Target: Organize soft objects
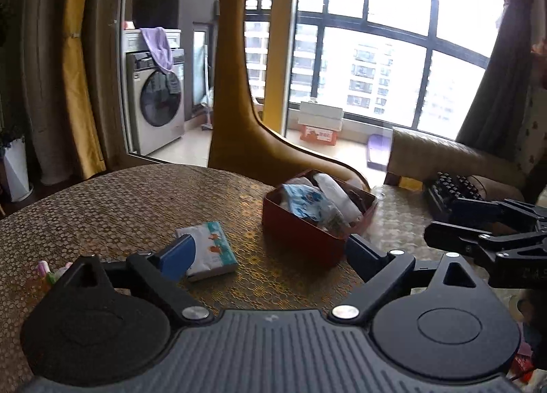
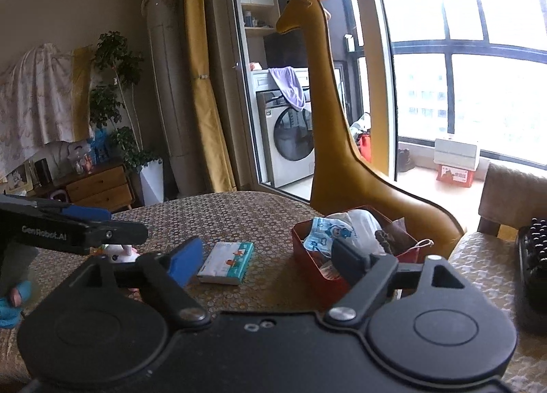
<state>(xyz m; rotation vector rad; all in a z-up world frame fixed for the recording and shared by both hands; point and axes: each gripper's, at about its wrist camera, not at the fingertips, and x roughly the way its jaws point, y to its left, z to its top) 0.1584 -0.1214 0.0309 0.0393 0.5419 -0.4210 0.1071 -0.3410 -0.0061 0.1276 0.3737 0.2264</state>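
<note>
**Both grippers wide and empty above the table**

Left gripper (image 1: 266,254): jaws spread wide, nothing between the blue pads; it hangs over the patterned table (image 1: 119,201).

Right gripper (image 2: 270,261): also spread wide, nothing gripped.

Tissue pack (image 1: 208,251): white with teal edge, lying flat on the table, just beside the left gripper's left pad, not touched as far as the view shows.

Red box (image 1: 301,232): right of the pack, near the table's far edge, holding a blue-printed packet (image 1: 304,201) and other soft wrapped items piled above its rim.

Small pink toy (image 2: 119,252): at the left, on the table.

Black keyboard (image 1: 451,191): far right.
</note>
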